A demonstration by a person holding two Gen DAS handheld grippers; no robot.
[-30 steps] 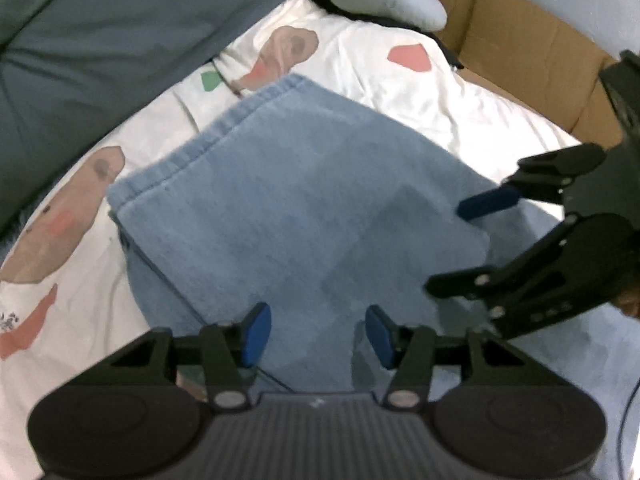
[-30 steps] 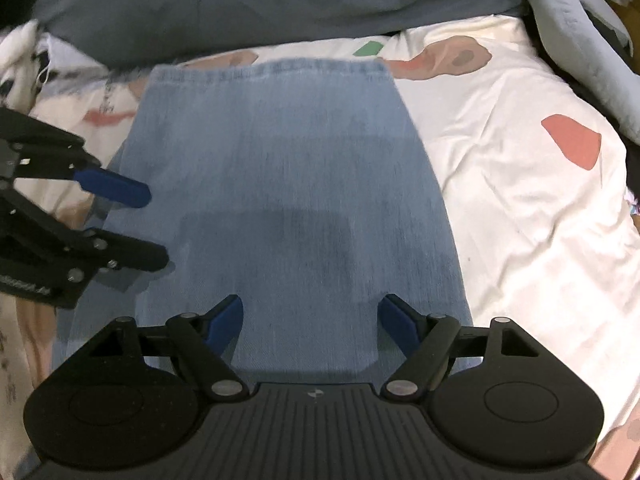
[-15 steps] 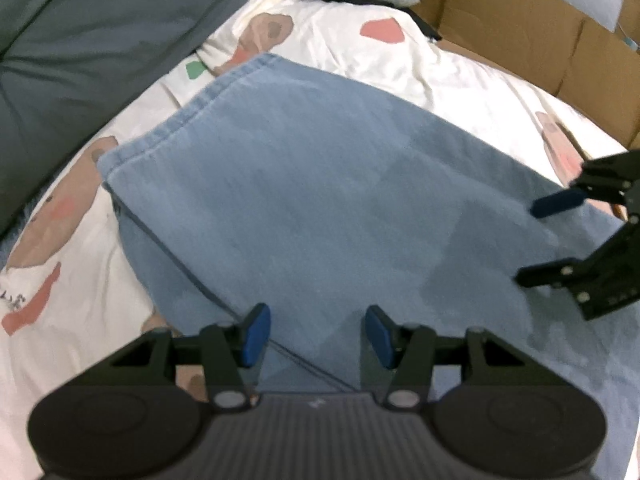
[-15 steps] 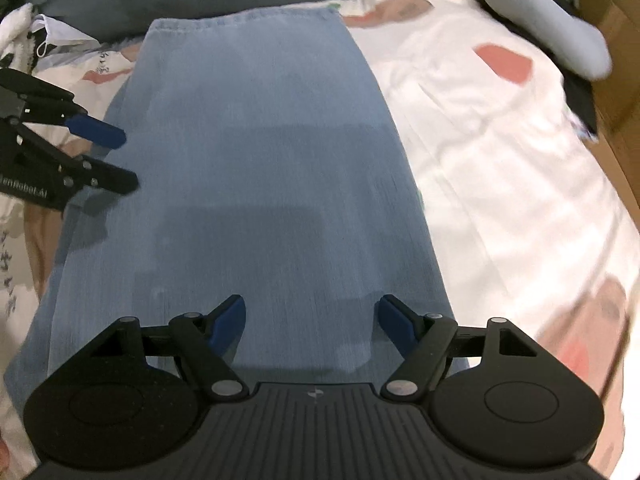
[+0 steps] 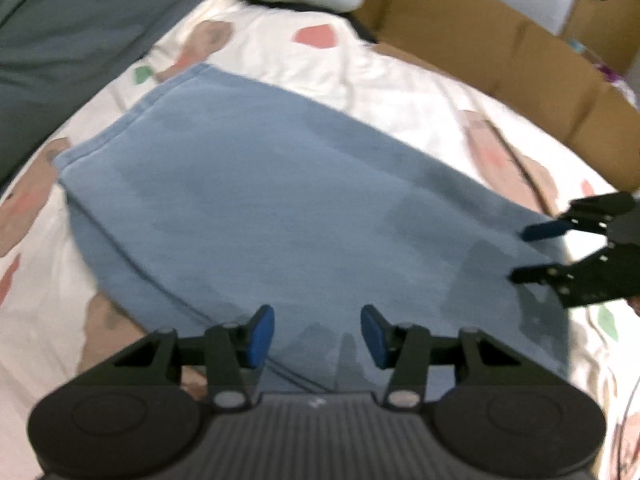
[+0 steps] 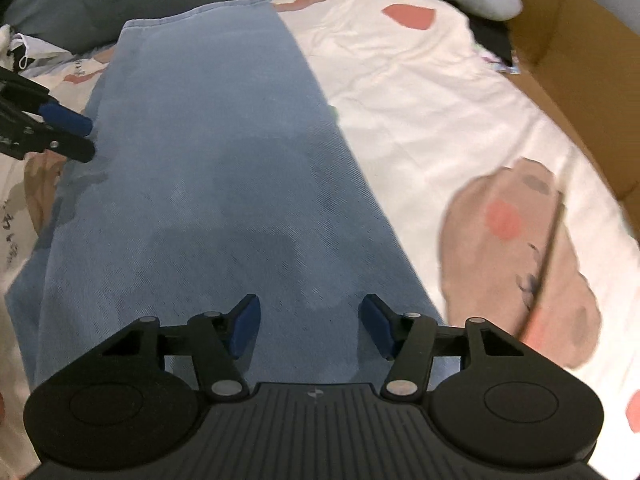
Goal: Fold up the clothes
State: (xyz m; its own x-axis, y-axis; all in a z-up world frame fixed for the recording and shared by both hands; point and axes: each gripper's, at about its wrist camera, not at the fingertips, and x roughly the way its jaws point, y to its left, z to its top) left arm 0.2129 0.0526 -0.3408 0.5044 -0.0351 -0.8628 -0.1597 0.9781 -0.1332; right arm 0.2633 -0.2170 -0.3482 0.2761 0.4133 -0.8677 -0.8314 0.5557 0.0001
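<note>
Jeans (image 6: 224, 184) lay flat on the sheet (image 6: 420, 92), hem toward 12 o'clock. Left gripper (image 6: 86, 138) hovered at their 9 o'clock edge, jaws closing on nothing. Right gripper (image 6: 310, 326) sat at 6 o'clock, closing too, denim under it but nothing pinched. Box (image 6: 568, 36) at 2 o'clock.
</note>
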